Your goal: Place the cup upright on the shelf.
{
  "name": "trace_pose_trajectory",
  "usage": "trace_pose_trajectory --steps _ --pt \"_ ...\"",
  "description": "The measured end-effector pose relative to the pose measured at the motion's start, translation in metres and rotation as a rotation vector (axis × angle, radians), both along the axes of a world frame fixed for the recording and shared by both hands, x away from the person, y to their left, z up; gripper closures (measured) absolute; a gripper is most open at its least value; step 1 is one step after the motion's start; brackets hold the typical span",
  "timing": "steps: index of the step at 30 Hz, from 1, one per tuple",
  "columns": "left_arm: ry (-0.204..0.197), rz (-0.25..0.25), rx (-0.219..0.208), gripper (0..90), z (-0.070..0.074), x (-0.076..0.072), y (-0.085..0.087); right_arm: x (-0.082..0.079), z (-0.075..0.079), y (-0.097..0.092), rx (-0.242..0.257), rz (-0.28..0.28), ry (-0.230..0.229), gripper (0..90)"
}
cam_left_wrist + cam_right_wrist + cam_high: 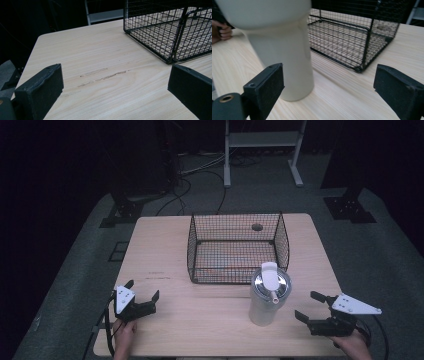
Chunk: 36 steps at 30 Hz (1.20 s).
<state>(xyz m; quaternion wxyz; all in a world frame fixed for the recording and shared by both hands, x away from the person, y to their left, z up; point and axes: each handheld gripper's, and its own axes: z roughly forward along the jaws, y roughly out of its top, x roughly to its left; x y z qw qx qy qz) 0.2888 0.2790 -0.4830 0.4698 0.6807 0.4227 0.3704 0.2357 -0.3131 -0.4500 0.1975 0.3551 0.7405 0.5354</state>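
A white tumbler (265, 300) with a silver lid and a white flip spout stands upright near the table's front, just in front of a black wire basket (237, 247). My right gripper (310, 306) rests open to the right of the tumbler, apart from it; in the right gripper view the tumbler (287, 50) looms close ahead and left of its jaws, with the basket (352, 37) behind. My left gripper (144, 290) lies open at the front left, nothing between its jaws. In the left gripper view the basket (170, 32) sits ahead on the right.
The wooden table (165, 250) has a round hole (257, 227) behind the basket. Bare wood lies left of the basket. A metal stand (262, 150) and cables sit on the dark floor beyond. A person's hand (222, 31) shows at far left in the right gripper view.
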Motion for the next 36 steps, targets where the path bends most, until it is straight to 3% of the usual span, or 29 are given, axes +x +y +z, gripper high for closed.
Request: trace_pose_trajectory --steps 6,17,36 --pt "0.000 0.001 0.000 0.0 0.000 0.000 0.000 0.000 0.005 0.008 0.016 0.029 -0.013 8.7" --pt "-0.002 0.000 -0.003 0.0 0.000 0.000 0.000 0.003 0.012 0.030 -0.017 0.099 -0.007 8.2" --pt "-0.003 -0.002 -0.008 0.0 0.000 0.000 0.001 0.010 0.009 0.058 -0.024 0.167 -0.003 8.1"
